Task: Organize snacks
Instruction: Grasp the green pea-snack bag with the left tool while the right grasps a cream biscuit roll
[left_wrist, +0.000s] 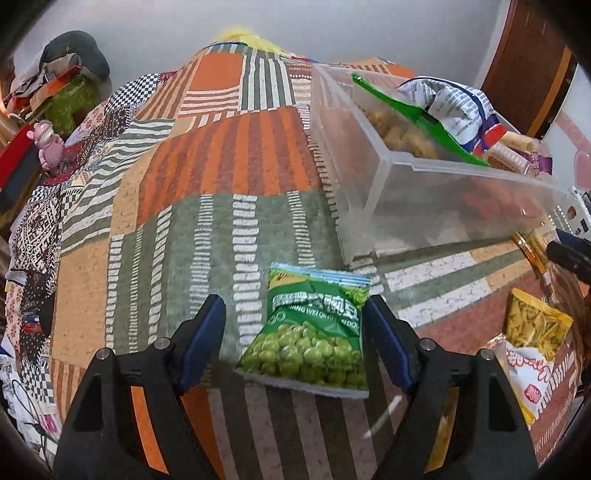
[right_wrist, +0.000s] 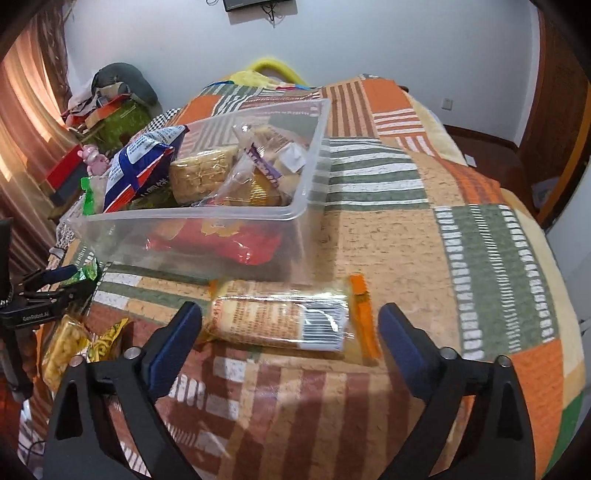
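A green pea packet (left_wrist: 310, 332) lies flat on the patchwork blanket (left_wrist: 229, 155). My left gripper (left_wrist: 295, 306) straddles it, open; the right finger sits at the packet's edge and the left finger stands apart. In the right wrist view a clear cracker packet with orange ends (right_wrist: 280, 321) lies crosswise on the blanket, between the wide open fingers of my right gripper (right_wrist: 290, 310), neither pad touching it. Just beyond both packets stands a clear plastic bin (left_wrist: 424, 206) (right_wrist: 110, 236) that holds several snack bags. My left gripper (right_wrist: 55, 284) also shows at the left edge of the right wrist view.
Yellow snack packets (left_wrist: 535, 325) (right_wrist: 66, 347) lie on the blanket between the two grippers. A pink toy (left_wrist: 48, 144) and a pile of boxes and clothes (right_wrist: 110, 99) sit beyond the bed's left side. A wooden door (left_wrist: 535, 62) stands at the right.
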